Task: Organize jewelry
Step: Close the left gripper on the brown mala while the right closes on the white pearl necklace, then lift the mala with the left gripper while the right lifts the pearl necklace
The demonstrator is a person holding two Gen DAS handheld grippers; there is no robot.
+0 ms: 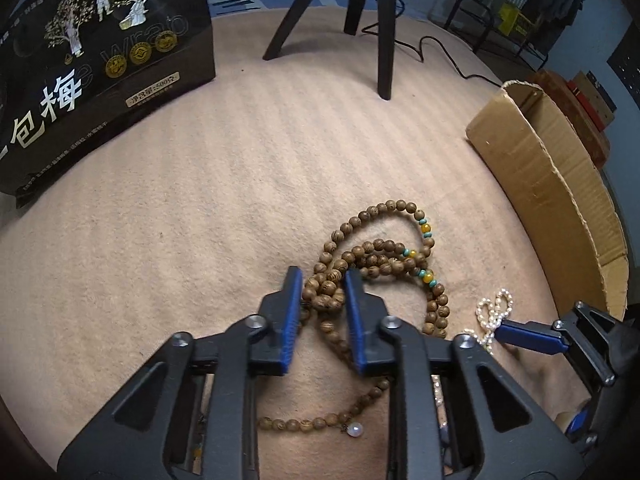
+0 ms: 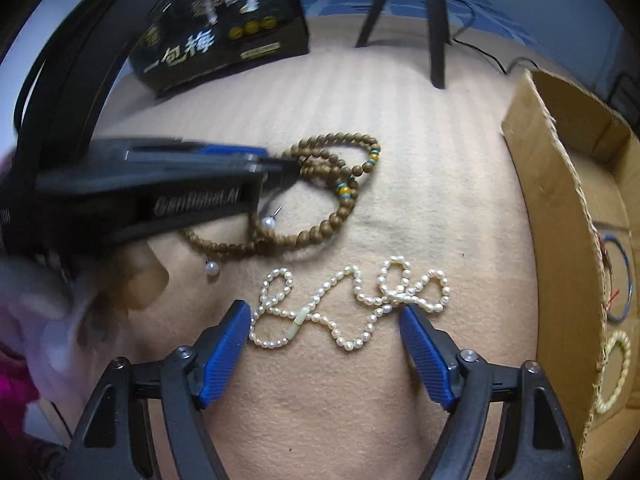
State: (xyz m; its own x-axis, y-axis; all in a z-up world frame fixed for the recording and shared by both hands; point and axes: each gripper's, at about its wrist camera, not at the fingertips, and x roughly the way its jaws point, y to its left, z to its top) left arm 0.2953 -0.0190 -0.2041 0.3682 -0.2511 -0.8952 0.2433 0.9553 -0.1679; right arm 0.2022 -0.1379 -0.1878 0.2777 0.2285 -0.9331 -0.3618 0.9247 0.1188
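A long wooden bead necklace [image 1: 384,252] with turquoise and yellow beads lies coiled on the beige cloth; it also shows in the right wrist view [image 2: 332,184]. My left gripper [image 1: 322,284] has its jaws narrowed around a bunch of its beads, with a small gap still showing. A white pearl necklace [image 2: 348,304] lies in loops in front of my right gripper [image 2: 324,320], which is open wide and low over the cloth, a finger at each end of the strand. The pearls show at the right in the left wrist view [image 1: 494,312].
An open cardboard box [image 2: 560,248] stands at the right, holding a cream bead bracelet [image 2: 614,372] and thin bangles [image 2: 620,280]. A black printed box [image 1: 96,60] stands at the back left. Black tripod legs [image 1: 384,28] and a cable stand at the back.
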